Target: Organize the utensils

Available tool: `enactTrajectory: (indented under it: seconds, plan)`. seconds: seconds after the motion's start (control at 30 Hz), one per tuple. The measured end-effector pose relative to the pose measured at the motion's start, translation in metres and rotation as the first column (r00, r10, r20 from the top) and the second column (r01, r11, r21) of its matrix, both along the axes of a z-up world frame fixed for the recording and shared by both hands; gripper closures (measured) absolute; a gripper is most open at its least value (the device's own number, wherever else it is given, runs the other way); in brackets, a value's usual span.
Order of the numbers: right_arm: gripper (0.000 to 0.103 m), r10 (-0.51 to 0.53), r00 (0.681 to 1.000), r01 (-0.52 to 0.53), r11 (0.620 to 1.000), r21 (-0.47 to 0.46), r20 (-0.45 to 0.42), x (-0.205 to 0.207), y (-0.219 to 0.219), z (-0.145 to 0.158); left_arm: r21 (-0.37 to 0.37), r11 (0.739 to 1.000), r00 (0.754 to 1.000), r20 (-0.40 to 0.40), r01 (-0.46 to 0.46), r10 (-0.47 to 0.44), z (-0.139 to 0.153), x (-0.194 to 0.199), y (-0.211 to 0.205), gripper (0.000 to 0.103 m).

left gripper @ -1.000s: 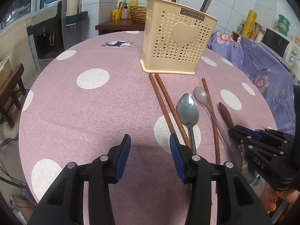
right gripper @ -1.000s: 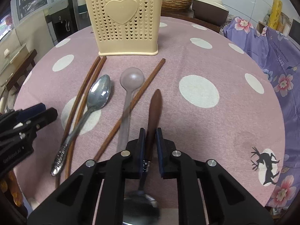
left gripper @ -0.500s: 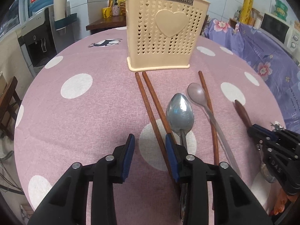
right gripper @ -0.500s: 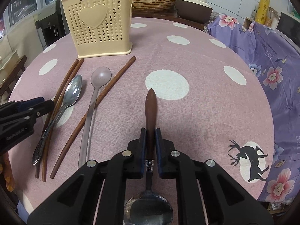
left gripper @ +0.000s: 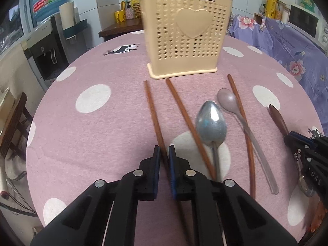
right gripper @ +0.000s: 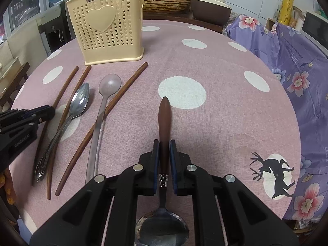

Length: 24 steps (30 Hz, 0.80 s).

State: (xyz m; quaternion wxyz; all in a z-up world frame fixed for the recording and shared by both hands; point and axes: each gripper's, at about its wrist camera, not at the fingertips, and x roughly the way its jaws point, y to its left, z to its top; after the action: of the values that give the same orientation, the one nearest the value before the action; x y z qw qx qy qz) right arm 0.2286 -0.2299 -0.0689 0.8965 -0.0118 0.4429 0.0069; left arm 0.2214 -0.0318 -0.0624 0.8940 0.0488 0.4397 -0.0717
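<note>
Left wrist view: left gripper [left gripper: 163, 153] is clamped on the leftmost chopstick [left gripper: 152, 112], which lies on the pink dotted tablecloth [left gripper: 102, 127] pointing toward the cream utensil holder [left gripper: 182, 34]. A second chopstick [left gripper: 184, 114], a steel spoon [left gripper: 211, 123], a translucent spoon [left gripper: 227, 100] and a third chopstick [left gripper: 239, 110] lie to its right.

Right wrist view: right gripper [right gripper: 164, 151] grips the wooden-handled spoon [right gripper: 165, 119] by its handle, bowl toward the camera, well right of the other utensils.

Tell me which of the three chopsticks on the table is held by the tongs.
The leftmost chopstick, between the left tongs. The middle chopstick lies free by the metal spoon; the third chopstick lies free beside the plastic spoon.
</note>
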Motion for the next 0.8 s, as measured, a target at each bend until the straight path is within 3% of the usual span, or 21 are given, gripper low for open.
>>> enactTrajectory:
  seconds: [0.33,0.43,0.5,0.57,0.8]
  plan:
    - [0.089,0.0,1.0,0.0,1.0,0.02,0.013,-0.001,-0.003,-0.001,-0.044,0.998,0.999,-0.006,-0.047,0.047,0.0,-0.017,0.037,0.095]
    - [0.082,0.01,1.0,-0.01,0.999,0.034,0.004,0.001,-0.005,0.0,-0.056,0.997,0.999,-0.015,-0.051,0.05,0.001,-0.017,0.037,0.094]
    - [0.072,0.012,1.0,-0.012,0.999,0.05,-0.001,0.003,-0.008,0.0,-0.077,0.996,0.999,-0.022,-0.043,0.042,0.001,-0.015,0.039,0.085]
    - [0.066,0.015,1.0,-0.015,0.998,0.066,0.009,0.004,-0.011,0.003,-0.076,0.996,0.999,-0.015,-0.042,0.041,0.003,-0.014,0.04,0.063]
    - [0.066,0.044,0.999,-0.044,0.998,0.034,0.005,0.023,-0.008,0.011,-0.01,1.0,1.0,-0.007,-0.013,0.013,0.009,0.012,0.041,0.058]
